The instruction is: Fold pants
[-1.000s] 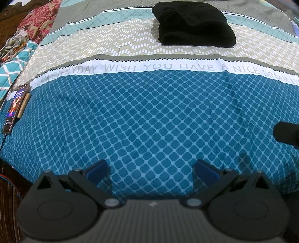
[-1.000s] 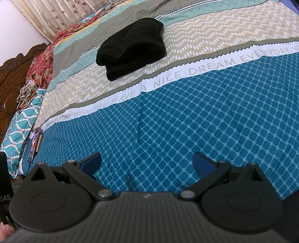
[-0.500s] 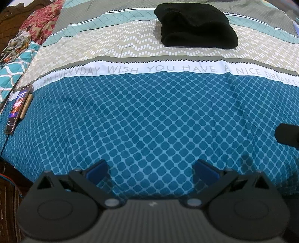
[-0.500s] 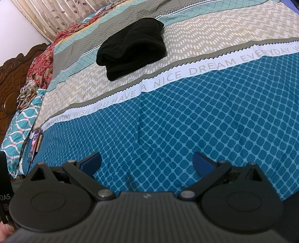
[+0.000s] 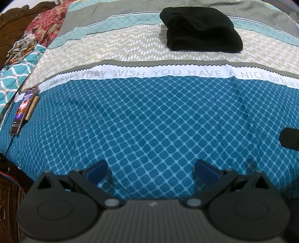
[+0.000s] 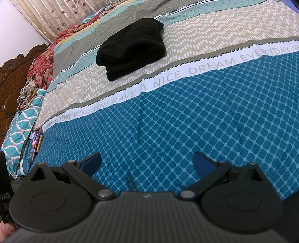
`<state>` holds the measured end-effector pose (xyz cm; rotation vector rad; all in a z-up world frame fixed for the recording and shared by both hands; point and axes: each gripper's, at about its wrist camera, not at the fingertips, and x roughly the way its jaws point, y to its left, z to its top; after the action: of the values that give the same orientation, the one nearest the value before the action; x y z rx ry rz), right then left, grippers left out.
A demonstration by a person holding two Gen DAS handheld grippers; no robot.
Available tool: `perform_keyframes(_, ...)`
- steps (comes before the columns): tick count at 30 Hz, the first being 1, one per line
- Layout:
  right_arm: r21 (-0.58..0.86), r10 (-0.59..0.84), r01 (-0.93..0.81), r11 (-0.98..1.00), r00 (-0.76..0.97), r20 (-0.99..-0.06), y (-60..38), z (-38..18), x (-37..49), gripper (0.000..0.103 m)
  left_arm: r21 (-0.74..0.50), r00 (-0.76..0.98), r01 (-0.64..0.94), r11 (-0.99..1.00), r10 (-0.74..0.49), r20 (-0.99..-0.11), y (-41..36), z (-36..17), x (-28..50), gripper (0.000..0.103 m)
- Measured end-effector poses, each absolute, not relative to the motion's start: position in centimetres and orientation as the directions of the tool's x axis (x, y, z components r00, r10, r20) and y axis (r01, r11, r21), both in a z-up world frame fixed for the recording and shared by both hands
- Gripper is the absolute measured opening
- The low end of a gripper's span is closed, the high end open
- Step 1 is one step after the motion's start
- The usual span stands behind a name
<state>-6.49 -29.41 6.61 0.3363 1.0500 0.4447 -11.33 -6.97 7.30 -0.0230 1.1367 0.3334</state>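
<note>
The black pants point(image 5: 200, 30) lie folded in a compact stack on the beige zigzag band of the bed, far ahead of both grippers; they also show in the right wrist view point(image 6: 131, 47). My left gripper point(image 5: 151, 171) is open and empty, low over the blue patterned part of the bedspread near the bed's front edge. My right gripper point(image 6: 146, 163) is open and empty, likewise over the blue part. A dark part of the right gripper point(image 5: 289, 137) shows at the right edge of the left wrist view.
The bedspread point(image 5: 158, 115) has a white text band across it. A phone point(image 5: 24, 109) lies at the bed's left edge, also in the right wrist view point(image 6: 34, 144). Patterned pillows and cloths point(image 6: 39, 69) sit by the wooden headboard point(image 6: 11, 80) at left. Curtains point(image 6: 61, 15) hang behind.
The left wrist view has shifted slightly, so the pants sit a little lower and further right in it. The right gripper has barely moved. Both grippers stay open.
</note>
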Motion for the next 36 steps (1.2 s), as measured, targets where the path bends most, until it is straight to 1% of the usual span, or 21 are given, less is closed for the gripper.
perform_keyframes(23, 0.472, 0.508, -0.195, 0.86, 0.422, -0.751, -29.44, 6.73, -6.71, 0.103, 0.194, 0.395, -0.31, 0.931, 0.312, -0.864, -6.94, 7.59, -11.45, 0.103)
perform_keyframes(36, 0.475, 0.511, -0.195, 0.858, 0.422, -0.749, -29.63, 6.91, -6.68, 0.103, 0.192, 0.403, -0.324, 0.927, 0.318, -0.858, -6.82, 7.74, -11.59, 0.103)
